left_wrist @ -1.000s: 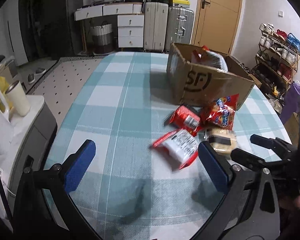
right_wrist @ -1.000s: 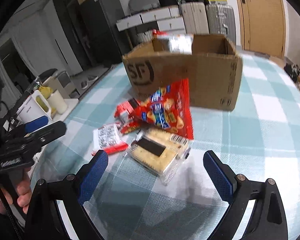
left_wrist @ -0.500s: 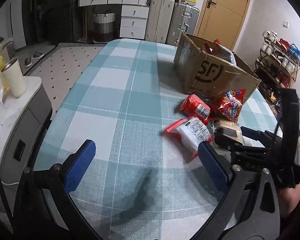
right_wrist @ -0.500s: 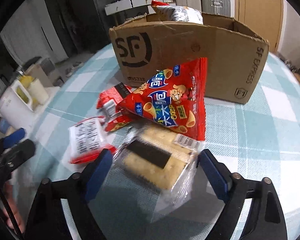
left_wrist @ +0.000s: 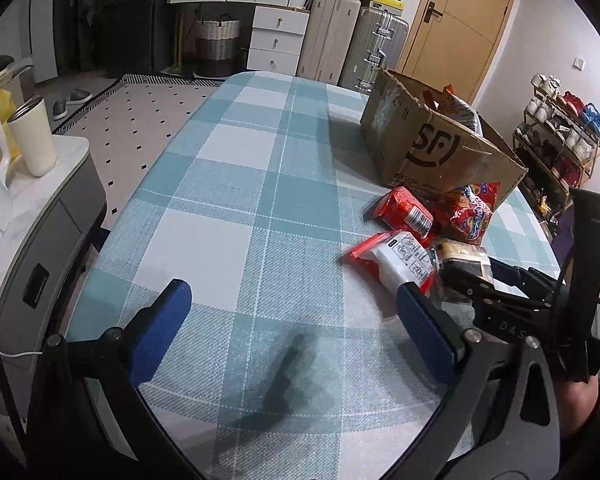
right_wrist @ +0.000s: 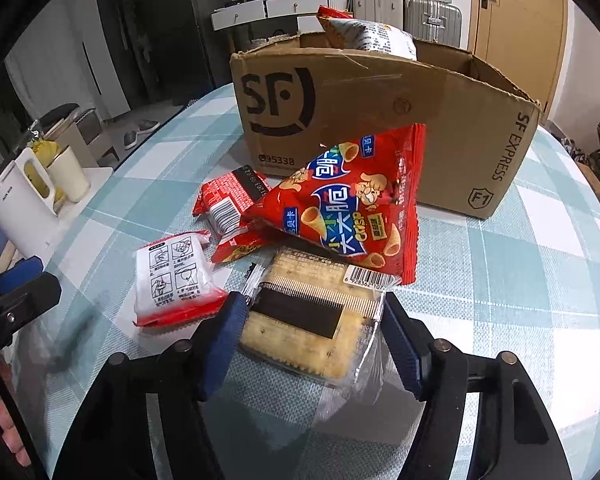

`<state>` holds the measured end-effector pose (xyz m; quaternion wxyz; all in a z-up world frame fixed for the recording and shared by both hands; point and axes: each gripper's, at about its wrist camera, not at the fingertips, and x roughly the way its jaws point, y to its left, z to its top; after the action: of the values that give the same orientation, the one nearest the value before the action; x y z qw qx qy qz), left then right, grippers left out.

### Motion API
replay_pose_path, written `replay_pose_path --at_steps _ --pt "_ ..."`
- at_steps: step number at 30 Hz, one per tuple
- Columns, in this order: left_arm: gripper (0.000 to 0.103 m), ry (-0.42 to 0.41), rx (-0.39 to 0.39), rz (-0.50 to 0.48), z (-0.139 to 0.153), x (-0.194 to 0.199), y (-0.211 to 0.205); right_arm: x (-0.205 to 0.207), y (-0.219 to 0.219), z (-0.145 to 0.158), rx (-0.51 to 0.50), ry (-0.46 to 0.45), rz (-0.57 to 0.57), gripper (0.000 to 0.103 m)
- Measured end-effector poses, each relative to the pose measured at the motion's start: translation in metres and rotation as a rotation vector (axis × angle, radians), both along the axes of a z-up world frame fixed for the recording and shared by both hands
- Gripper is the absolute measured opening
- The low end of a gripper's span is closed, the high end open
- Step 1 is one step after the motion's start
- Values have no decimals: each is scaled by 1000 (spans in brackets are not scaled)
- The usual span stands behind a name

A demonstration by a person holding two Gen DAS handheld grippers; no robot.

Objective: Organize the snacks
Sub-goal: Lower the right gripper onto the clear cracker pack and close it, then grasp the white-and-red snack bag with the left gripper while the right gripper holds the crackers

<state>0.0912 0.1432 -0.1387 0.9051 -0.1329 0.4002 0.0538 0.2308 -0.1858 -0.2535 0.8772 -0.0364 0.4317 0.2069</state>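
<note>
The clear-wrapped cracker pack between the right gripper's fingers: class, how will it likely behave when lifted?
The cracker pack probably lifts flat and light, since stacked crackers stiffen it. Hard squeezing by the right gripper could snap them. Its glossy film looks slippery, and the loose end may flop.

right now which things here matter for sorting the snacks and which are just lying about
Part of the job:
cracker pack, between the right gripper fingers
red crisp bag
white-and-red packet
small red packet
cardboard box

Just lying about:
white kettle
cream cup
suitcases
shoe rack
</note>
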Motion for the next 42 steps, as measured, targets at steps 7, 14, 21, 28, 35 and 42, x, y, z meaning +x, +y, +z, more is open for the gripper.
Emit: replay_pose_path --at_steps 7,14,21,28,35,42 --pt "102 4 -2 4 -2 -3 1 -9 -19 3 62 21 0 68" --pt "102 16 3 -4 -3 -3 -3 -15 -41 5 152 55 -10 67" --pt "102 30 13 -26 -3 1 -14 -18 -63 5 250 85 -23 67" --pt "102 61 9 -55 -7 13 -29 -29 -90 12 309 67 -26 67" --pt "102 76 23 -95 -9 36 -50 -41 -124 21 317 23 -32 67" --pt "102 105 24 -106 -17 65 -66 -52 -145 25 316 -6 -44 67"
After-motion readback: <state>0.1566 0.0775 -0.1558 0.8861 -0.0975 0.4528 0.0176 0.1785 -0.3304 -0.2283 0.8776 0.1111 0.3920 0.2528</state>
